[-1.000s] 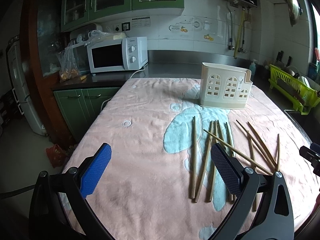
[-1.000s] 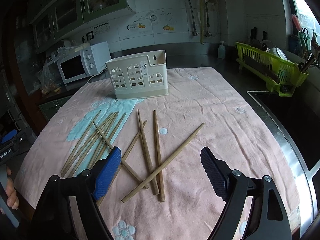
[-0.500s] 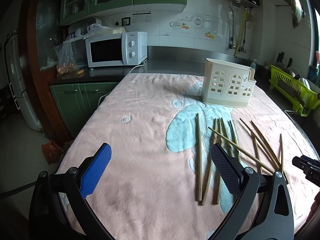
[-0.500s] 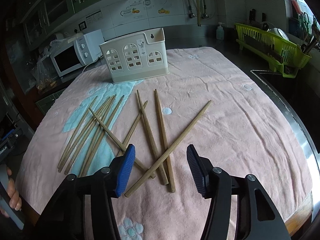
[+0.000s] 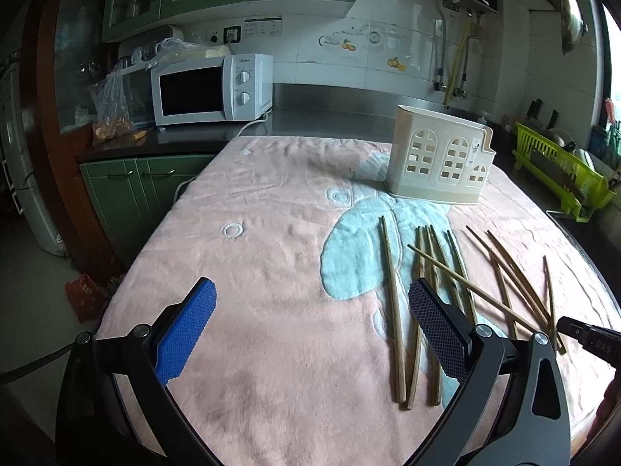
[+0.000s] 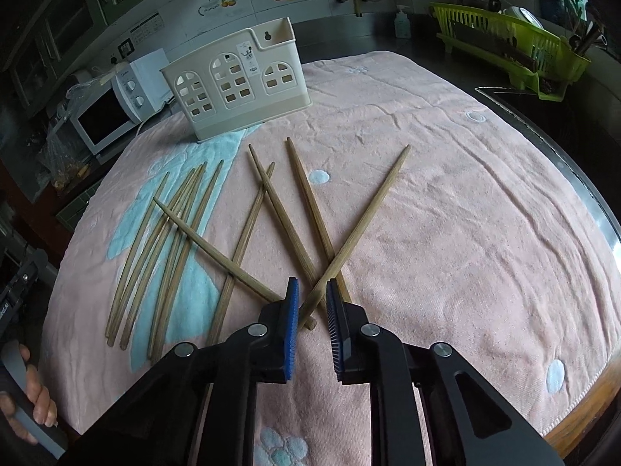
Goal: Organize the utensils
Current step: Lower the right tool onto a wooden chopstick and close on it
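Note:
Several wooden chopsticks (image 6: 182, 229) lie scattered on the pink towel (image 6: 446, 202); in the left wrist view they (image 5: 392, 283) sit right of centre. A cream utensil holder (image 6: 236, 85) stands upright behind them, also seen as the holder (image 5: 438, 159). My right gripper (image 6: 311, 301) is low over the crossed ends of the right-hand chopsticks. Its jaws are closing, with one long chopstick (image 6: 361, 229) between the pads and narrow gaps still showing on both sides. My left gripper (image 5: 312, 291) hangs open above bare towel; its right finger (image 5: 434, 326) overlaps the left group of chopsticks.
A white microwave (image 5: 209, 89) stands on the dark counter at the back left. On the right, a green dish rack (image 6: 508, 46) sits beyond the table's metal edge (image 6: 597, 209). A hand (image 6: 35, 404) holds the left gripper's handle at the towel's near-left corner.
The right gripper's jaws have gone from wide apart to nearly together, and it has dropped down onto the crossed chopstick ends. The left gripper has moved forward and lower, still open.

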`<action>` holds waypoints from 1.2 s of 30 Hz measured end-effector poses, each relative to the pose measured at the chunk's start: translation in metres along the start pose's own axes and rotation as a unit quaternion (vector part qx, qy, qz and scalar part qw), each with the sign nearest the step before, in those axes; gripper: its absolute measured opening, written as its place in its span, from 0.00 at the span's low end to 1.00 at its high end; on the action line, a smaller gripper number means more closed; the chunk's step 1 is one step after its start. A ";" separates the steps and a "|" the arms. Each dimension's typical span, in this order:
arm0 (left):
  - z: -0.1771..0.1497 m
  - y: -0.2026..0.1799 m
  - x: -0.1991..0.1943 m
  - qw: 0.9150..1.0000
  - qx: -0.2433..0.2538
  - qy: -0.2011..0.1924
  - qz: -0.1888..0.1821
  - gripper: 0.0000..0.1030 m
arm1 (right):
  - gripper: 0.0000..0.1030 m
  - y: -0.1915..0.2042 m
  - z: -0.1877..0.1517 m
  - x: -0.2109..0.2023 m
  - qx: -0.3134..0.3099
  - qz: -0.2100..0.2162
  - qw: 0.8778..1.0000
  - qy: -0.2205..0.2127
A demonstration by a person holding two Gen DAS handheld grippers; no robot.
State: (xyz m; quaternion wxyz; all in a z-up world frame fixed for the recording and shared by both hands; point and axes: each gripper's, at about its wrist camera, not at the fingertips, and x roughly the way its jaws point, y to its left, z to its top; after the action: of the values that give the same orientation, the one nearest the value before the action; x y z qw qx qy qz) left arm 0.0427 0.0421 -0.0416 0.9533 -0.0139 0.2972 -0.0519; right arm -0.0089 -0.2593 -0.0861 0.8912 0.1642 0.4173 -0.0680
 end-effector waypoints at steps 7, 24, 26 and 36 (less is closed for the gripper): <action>0.000 0.005 0.012 1.000 -0.006 0.005 -0.014 0.95 | 0.15 -0.016 0.011 0.013 0.073 0.016 0.997 0.025; -0.004 -0.003 0.025 0.999 0.003 0.020 -0.033 0.95 | 0.10 -0.028 0.018 0.028 0.111 0.002 0.993 0.043; -0.005 -0.003 0.025 0.999 0.003 0.022 -0.034 0.95 | 0.08 -0.028 0.018 0.027 0.107 0.002 0.993 0.041; -0.007 -0.015 0.019 0.999 0.008 0.031 -0.039 0.95 | 0.07 -0.036 0.015 0.021 0.062 -0.016 0.997 0.030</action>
State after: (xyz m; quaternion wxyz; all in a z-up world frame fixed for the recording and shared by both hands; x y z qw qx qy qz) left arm 0.0531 0.0250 -0.0576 0.9409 -0.0159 0.3257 -0.0918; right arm 0.0056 -0.2978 -0.1015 0.8651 0.2145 0.4414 -0.1035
